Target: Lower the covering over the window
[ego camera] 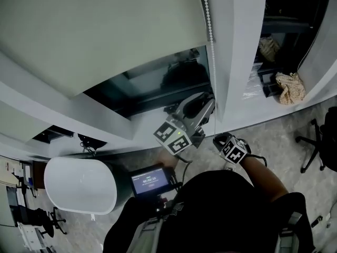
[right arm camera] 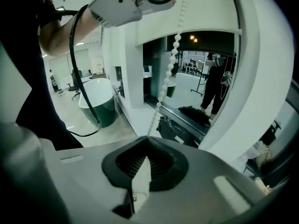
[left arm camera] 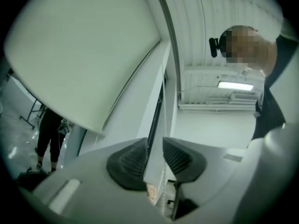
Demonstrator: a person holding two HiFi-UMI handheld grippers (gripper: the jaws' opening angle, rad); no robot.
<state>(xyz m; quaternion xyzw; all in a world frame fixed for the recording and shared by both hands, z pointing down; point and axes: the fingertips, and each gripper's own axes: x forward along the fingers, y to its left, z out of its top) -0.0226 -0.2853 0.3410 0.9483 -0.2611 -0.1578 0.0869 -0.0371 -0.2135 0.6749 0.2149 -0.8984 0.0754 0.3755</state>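
Blind point(ego camera: 100, 30) part-lowered | right tongs point(right arm camera: 147, 143) clamp bead chain point(right arm camera: 175, 45) | left tongs point(left arm camera: 155, 146) narrowly apart (chain between) | bathtub point(ego camera: 79, 186) below sill point(ego camera: 145, 126)

A grey floor point(right arm camera: 117, 125) spreads out beyond and left of the jaws of the right gripper point(right arm camera: 145, 157). A white tub point(right arm camera: 96, 97) stands on it there, well apart from them. A white sill point(right arm camera: 135, 113) runs away from the jaws, just past their tips. On the sill's stretch to their right lies a crumpled tan cloth point(right arm camera: 261, 154). In the head view a black chair point(ego camera: 318, 146) stands on the floor, well right of those jaws.
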